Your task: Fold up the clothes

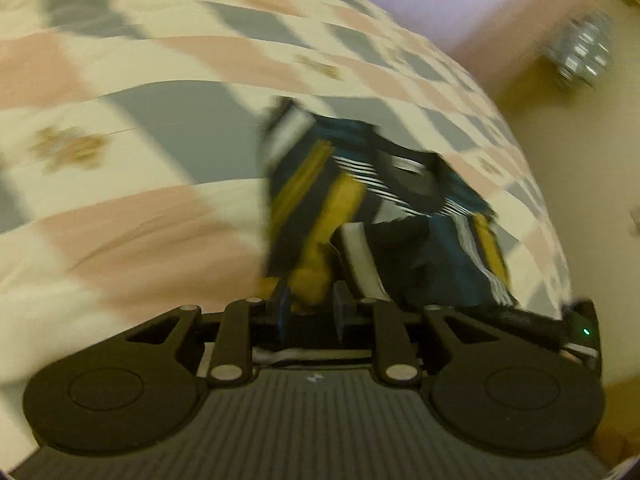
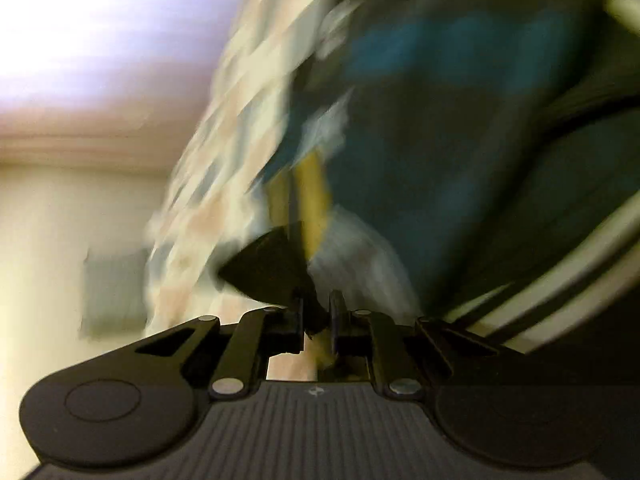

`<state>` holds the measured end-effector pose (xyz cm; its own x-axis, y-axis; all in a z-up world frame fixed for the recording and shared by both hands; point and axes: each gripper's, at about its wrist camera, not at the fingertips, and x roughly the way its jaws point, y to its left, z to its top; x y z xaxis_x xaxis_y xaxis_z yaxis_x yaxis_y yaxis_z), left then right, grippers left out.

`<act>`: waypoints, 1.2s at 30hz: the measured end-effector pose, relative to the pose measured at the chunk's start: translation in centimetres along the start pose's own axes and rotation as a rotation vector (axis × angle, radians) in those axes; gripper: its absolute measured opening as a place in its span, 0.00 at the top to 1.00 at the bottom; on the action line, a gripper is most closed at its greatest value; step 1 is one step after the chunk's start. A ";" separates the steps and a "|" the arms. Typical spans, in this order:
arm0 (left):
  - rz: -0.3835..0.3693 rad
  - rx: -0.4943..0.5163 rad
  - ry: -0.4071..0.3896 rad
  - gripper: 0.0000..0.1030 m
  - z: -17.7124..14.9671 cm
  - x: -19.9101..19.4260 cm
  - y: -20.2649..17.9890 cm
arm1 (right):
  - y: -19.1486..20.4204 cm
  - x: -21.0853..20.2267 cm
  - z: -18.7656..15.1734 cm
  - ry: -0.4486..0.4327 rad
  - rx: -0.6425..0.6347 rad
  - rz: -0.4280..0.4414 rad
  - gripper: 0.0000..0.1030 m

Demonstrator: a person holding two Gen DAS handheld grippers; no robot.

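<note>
The striped garment has its yellow band pinched in the left gripper's jaws; the right gripper's jaws clench a dark corner. Beyond, it trails over the checked bedspread.

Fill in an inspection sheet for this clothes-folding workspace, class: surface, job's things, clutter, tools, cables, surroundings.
Surface: bed with a pink, grey and cream checked cover.
Job's things: one crumpled teal, mustard, black and white striped garment, lying on the cover near its edge; both views are blurred.
Clutter: nothing seen on the cover.
Tools: left tool closed on a mustard fold of the garment; right tool closed on garment cloth.
Cables: nothing seen.
Surroundings: pale floor beside the bed, a blurred shiny silver object on it, pale pink curtain behind.
</note>
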<state>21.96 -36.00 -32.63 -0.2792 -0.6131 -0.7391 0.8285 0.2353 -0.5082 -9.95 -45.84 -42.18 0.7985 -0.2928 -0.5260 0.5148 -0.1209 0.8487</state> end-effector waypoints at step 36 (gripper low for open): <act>-0.006 0.304 0.152 0.93 0.9 9.6 -3.0 | 6.9 3.2 -6.8 0.023 -1.017 -0.399 0.84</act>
<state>17.19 -43.22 -37.78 -0.3350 -0.4887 -0.8056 0.9269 -0.0175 -0.3748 -1.78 -41.19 -38.37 0.5166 -0.3879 -0.7633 0.7470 0.6399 0.1804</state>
